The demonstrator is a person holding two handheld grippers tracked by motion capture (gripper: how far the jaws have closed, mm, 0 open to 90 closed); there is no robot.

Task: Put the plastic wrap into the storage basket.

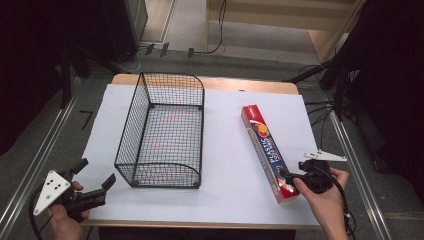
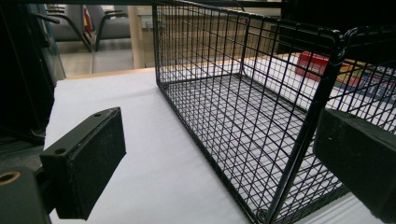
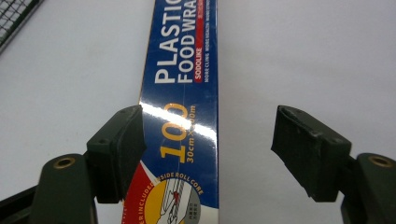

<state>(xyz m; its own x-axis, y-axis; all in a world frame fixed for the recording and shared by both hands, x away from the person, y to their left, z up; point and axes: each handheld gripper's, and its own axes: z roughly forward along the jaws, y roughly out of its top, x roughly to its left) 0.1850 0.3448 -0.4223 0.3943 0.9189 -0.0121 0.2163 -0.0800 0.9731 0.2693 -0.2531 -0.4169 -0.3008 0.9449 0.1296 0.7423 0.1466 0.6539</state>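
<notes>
two jaws of the right gripper stand apart around the near end of the plastic food wrap box: the left pad touches or nearly touches the box's long edge, while the right pad is well clear of the other edge, so nothing is clamped yet. the box lies flat on the white table cover, slanted, to the right of the black wire basket and well apart from it, with its near end under the right gripper in the high view. the likely job is to lift the box into the basket. to do this well, i would centre the jaws across the box's narrow width before closing, so both pads meet the long sides squarely; gripping so near the end means the far end will probably droop, so a hold closer to the middle would carry it more level. the left gripper waits wide open and empty at the basket's near corner, one pad on each side of the corner post, not pressing it.
</notes>
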